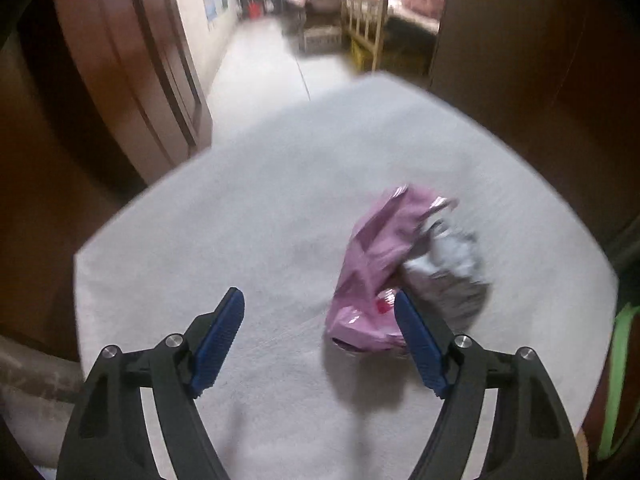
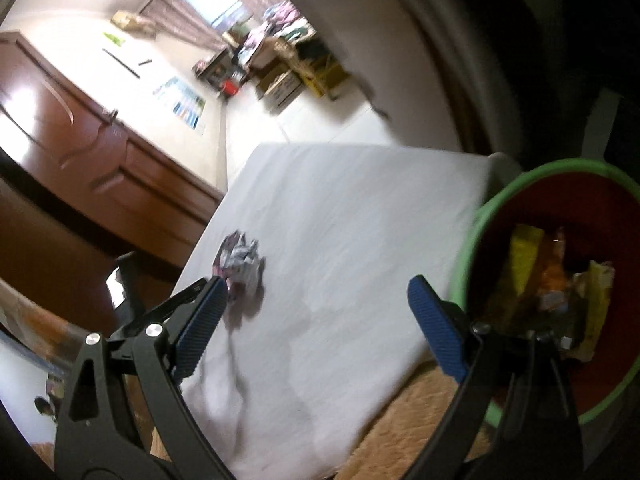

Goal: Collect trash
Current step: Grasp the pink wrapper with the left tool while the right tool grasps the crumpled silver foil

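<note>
1. Blue ribbed pads on black arms fill the bottom of the left wrist view: the left claw stands wide with nothing between its pads, pointing down at a white cloth-covered tabletop.
2. Just beyond the claw's right-hand pad lies the trash: a crumpled pink plastic bag with a grey-white crumpled wrapper pressed against its right side. Both rest on the cloth; the pad overlaps the bag's lower edge in the picture, but whether it touches cannot be told through the blur.
3. Beside the tabletop's left edge stands a brown wooden cabinet, and past the far edge pale floor runs to a cluttered room with a wooden chair.
4. From the right wrist view, the right claw is also spread wide and holds nothing; the white cloth shows between its pads.
5. On the cloth near that claw's left pad sits a small crumpled wad of printed paper, close to the cloth's left edge; it lies just beyond the pad tip, apart from it.
6. At the right of this view, beside the tabletop's right edge, is a bin with a green rim and a red inside. It already holds wrappers, among them a yellow packet and orange pieces.
7. Under the cloth's near edge, a tan fuzzy covering shows.
</note>
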`<action>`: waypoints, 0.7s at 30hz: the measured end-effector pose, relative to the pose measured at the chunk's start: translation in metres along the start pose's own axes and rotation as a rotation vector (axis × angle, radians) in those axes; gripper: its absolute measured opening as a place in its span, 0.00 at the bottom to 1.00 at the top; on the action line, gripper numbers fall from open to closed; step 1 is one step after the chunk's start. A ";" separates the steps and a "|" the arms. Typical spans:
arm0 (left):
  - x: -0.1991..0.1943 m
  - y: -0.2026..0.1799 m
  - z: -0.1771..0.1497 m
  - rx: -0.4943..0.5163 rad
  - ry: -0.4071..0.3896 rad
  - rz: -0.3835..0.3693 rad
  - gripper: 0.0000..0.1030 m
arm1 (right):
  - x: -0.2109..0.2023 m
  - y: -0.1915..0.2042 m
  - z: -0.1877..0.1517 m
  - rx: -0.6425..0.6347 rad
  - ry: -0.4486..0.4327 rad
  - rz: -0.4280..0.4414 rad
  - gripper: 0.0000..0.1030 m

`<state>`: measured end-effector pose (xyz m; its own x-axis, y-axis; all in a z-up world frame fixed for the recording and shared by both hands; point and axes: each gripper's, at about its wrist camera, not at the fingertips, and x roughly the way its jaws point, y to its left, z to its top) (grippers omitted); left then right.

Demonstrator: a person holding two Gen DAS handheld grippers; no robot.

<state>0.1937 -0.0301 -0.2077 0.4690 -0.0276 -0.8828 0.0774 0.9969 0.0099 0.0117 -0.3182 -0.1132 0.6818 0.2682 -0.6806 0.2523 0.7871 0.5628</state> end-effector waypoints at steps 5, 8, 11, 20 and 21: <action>0.026 -0.007 0.010 0.033 0.034 -0.048 0.76 | 0.015 0.022 -0.001 -0.052 0.043 -0.004 0.87; 0.036 -0.001 0.017 0.020 0.060 -0.064 0.32 | 0.028 0.033 -0.002 -0.086 0.069 -0.013 0.87; 0.028 0.007 0.012 -0.004 0.064 -0.109 0.18 | 0.049 0.047 -0.003 -0.135 0.101 -0.023 0.87; -0.060 0.046 -0.065 -0.058 -0.017 -0.129 0.15 | 0.172 0.116 0.005 -0.252 0.238 0.014 0.87; -0.065 0.048 -0.071 -0.073 -0.020 -0.129 0.15 | 0.186 0.126 0.005 -0.275 0.243 0.004 0.87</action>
<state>0.1045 0.0249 -0.1826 0.4771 -0.1569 -0.8647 0.0745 0.9876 -0.1381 0.1737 -0.1722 -0.1661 0.4907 0.3700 -0.7889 0.0334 0.8967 0.4414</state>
